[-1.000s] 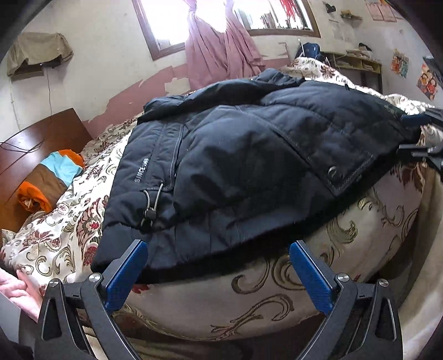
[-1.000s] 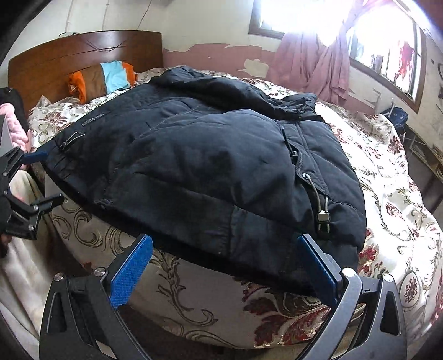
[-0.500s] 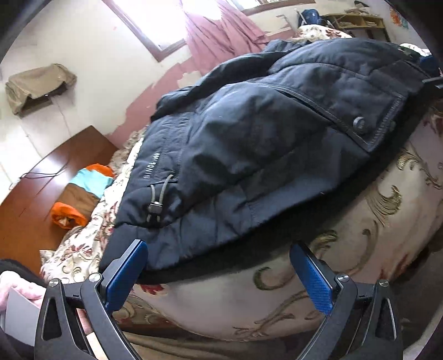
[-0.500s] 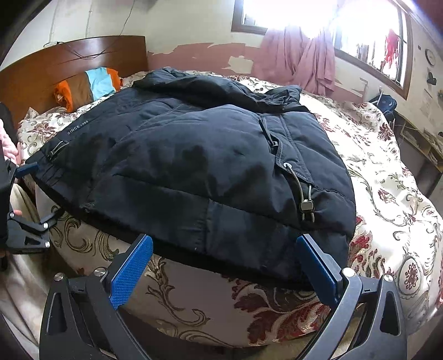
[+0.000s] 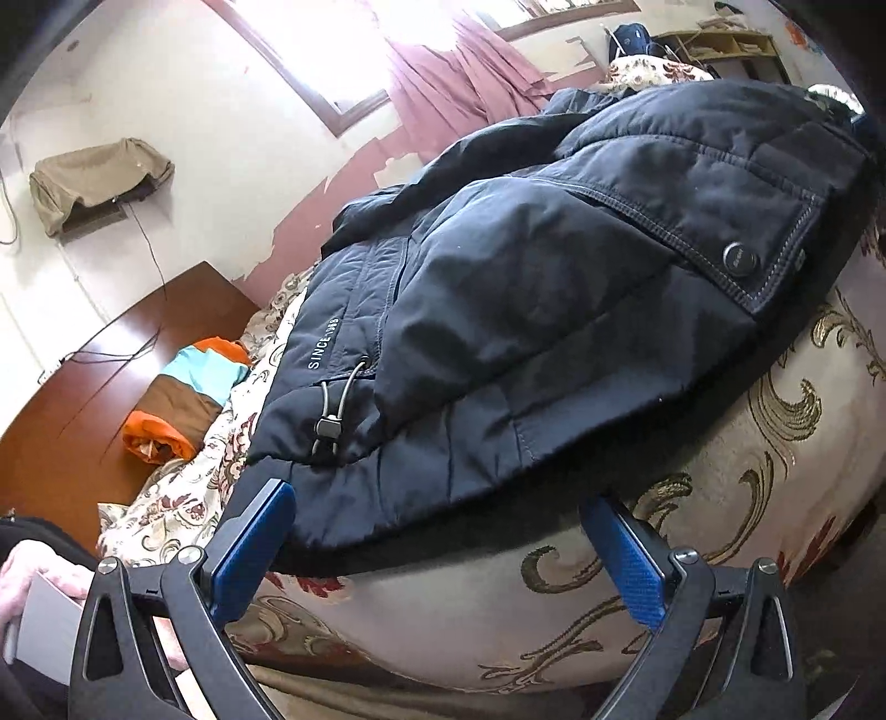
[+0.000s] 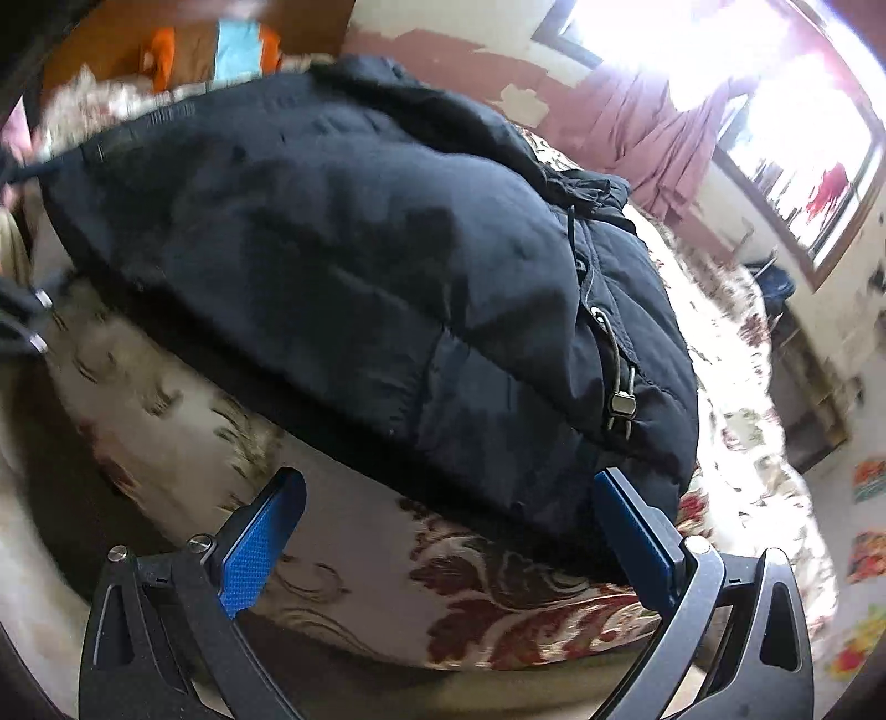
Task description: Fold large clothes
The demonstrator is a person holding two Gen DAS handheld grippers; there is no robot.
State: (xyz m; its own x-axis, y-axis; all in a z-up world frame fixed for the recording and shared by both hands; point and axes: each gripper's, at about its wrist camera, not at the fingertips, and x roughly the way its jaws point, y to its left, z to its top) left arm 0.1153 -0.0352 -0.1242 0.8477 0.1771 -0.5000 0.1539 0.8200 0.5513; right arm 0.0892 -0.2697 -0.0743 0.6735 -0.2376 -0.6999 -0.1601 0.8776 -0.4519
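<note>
A large dark navy padded jacket (image 5: pixel 526 310) lies spread on the bed, its hem hanging at the near bed edge; it also shows in the right wrist view (image 6: pixel 360 266). My left gripper (image 5: pixel 437 531) is open and empty, its blue pads just below the jacket's hem near the drawcord toggle (image 5: pixel 328 427). My right gripper (image 6: pixel 448 515) is open and empty, just below the hem at the jacket's other corner, near a second toggle (image 6: pixel 623 404).
The bed has a floral cover (image 5: pixel 720 498) and a wooden headboard (image 5: pixel 72 387). An orange, brown and blue pillow (image 5: pixel 183 404) lies near the headboard. A window with pink curtains (image 5: pixel 443 83) is behind. Shelves (image 5: pixel 731 44) stand at the far right.
Both grippers have tilted and moved closer to the jacket's hem. The right wrist view is blurred from motion. Both grippers stay open.
</note>
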